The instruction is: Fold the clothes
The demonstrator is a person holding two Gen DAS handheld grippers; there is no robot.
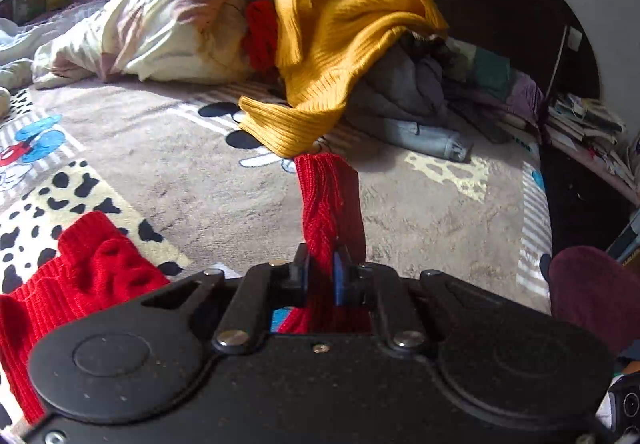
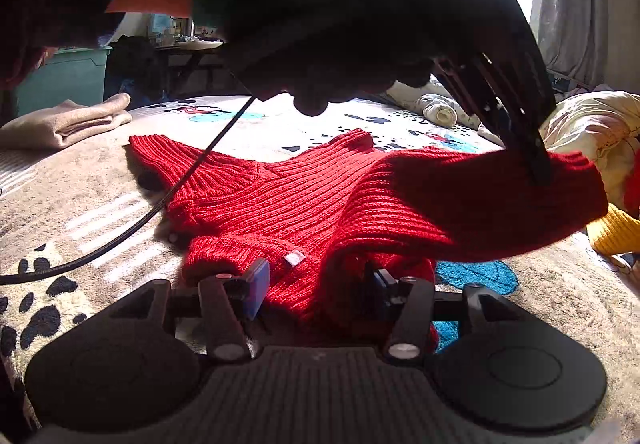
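The left gripper point(image 1: 320, 268) is clamped on the red sweater's point(image 2: 304, 200) sleeve; the right gripper point(image 2: 320, 284), at six o'clock, is spread around its hem.

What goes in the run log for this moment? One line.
task: fold clothes | left gripper: shut on red sweater sleeve, lifted | right gripper: jaws open around hem

A red knitted sleeve point(image 1: 330, 204) is pinched between the closed jaws of the left gripper point(image 1: 322, 272), above a cartoon-printed blanket point(image 1: 160, 148); a mustard sweater point(image 1: 336, 56) is heaped beyond.
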